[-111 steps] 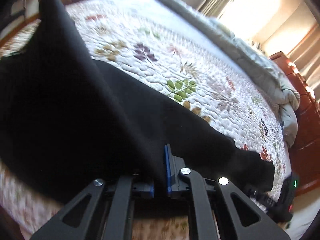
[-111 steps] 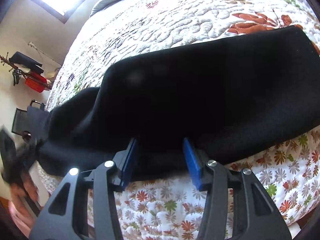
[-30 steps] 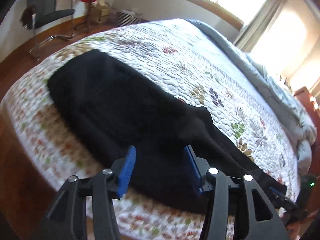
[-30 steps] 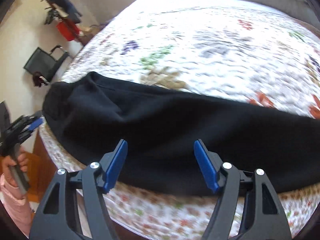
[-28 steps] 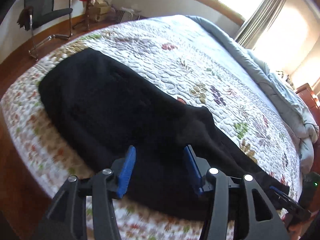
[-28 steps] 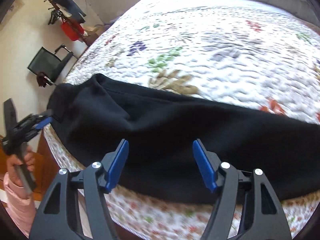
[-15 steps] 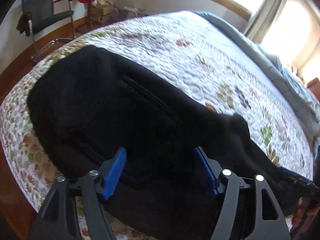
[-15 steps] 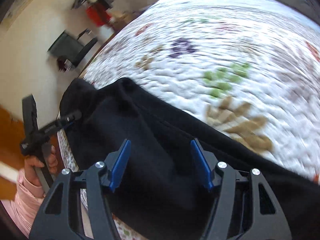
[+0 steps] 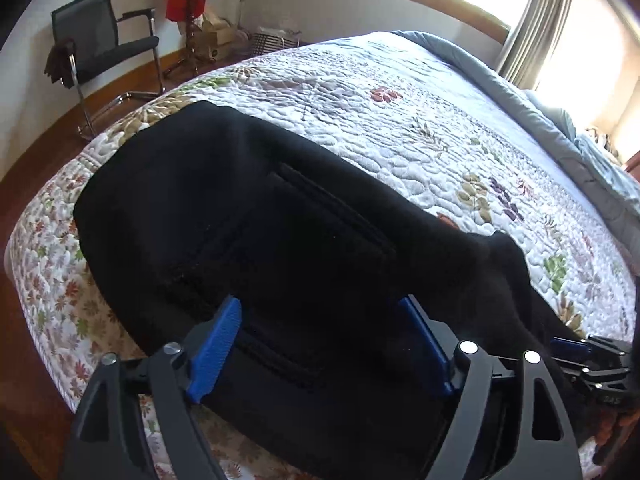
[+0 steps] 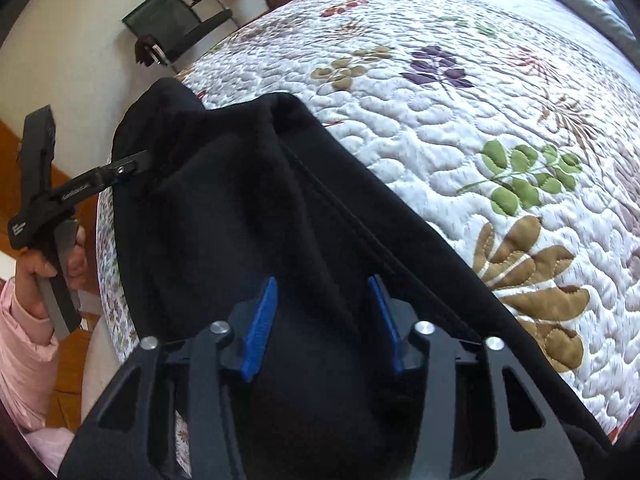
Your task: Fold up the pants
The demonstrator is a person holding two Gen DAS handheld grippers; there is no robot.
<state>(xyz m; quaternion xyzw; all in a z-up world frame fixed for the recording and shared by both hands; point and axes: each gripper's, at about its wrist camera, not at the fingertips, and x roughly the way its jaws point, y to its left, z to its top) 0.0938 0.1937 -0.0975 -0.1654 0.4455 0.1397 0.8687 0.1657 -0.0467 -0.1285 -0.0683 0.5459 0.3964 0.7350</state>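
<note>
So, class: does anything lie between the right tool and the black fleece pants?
Nothing visible does. The closing right tool sits directly over the black fleece pants on the floral quilted bedspread.

left gripper (image 9: 320, 344): tipped down, blue fingers (image 9: 216, 344) wide apart and opening | right gripper (image 10: 324, 320): tipped down, blue fingers (image 10: 260, 328) closing, not pressing yet | left hand (image 10: 52, 256): in a pink sleeve, wrapped round its gripper's handle
</note>
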